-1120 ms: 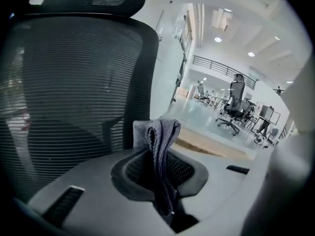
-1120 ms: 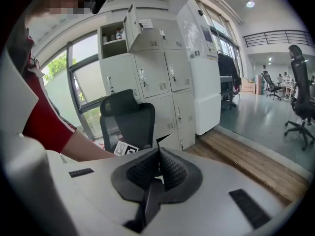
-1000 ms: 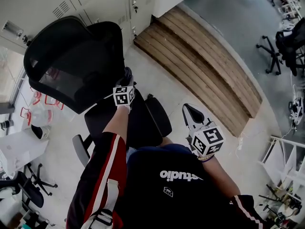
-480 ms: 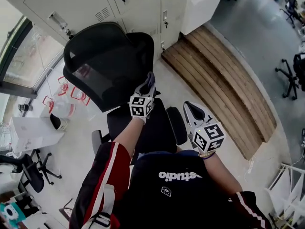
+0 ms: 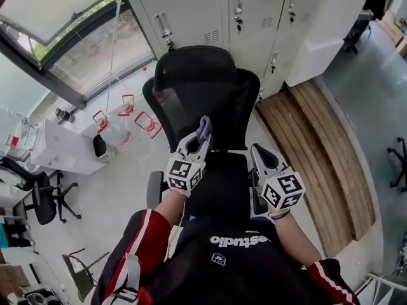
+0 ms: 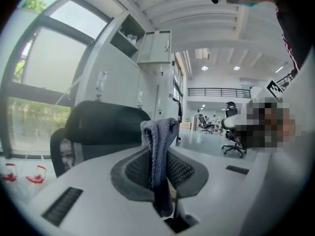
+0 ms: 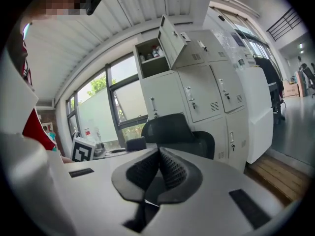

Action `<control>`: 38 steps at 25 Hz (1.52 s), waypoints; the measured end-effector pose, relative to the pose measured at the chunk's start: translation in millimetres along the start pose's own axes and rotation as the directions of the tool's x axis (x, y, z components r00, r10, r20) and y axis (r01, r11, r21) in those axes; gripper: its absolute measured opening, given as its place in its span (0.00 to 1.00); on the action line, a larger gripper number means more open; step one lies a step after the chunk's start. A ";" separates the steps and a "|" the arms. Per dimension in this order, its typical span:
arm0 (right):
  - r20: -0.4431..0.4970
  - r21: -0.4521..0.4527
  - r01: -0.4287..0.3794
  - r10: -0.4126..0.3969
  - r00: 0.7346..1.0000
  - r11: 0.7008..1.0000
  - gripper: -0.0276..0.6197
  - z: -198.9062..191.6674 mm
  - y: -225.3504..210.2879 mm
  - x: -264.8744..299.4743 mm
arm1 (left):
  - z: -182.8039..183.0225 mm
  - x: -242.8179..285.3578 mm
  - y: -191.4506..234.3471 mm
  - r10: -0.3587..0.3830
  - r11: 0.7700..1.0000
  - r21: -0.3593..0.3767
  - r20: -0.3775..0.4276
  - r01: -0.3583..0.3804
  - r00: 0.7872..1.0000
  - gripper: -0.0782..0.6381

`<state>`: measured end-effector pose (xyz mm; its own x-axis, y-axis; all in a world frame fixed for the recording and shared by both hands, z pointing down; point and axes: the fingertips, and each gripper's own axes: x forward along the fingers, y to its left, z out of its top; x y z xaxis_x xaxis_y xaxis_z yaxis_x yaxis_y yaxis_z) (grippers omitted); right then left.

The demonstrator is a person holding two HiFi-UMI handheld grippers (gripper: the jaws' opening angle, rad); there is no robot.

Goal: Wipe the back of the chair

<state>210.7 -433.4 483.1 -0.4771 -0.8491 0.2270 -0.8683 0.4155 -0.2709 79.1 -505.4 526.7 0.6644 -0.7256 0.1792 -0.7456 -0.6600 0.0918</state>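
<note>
Our left gripper pinches a gray cloth tight. It is held up close to the black chair back, right in front of us. Our right gripper is pressed together, with nothing in it.

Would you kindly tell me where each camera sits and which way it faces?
Head view: on the person's head, facing steeply down at the black mesh office chair; sleeves, left gripper and right gripper show.
Left gripper view: on that gripper, along fingers shut on a grey cloth, toward the chair's backrest.
Right gripper view: on that gripper, along shut, empty fingers, toward chair and pale metal lockers.
Shared: the chair.
</note>
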 end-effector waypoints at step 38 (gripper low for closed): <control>0.004 -0.117 0.002 -0.002 1.000 0.993 0.06 -20.9 203.6 -30.4 | 50.1 -263.8 39.8 0.011 0.997 -0.082 0.133 -0.001 0.991 0.19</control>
<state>45.6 -316.2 440.6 -0.4750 -0.8510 0.2241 -0.8793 0.4489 -0.1592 -123.2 -350.1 434.0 0.6568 -0.7525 0.0488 -0.7477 -0.6414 0.1718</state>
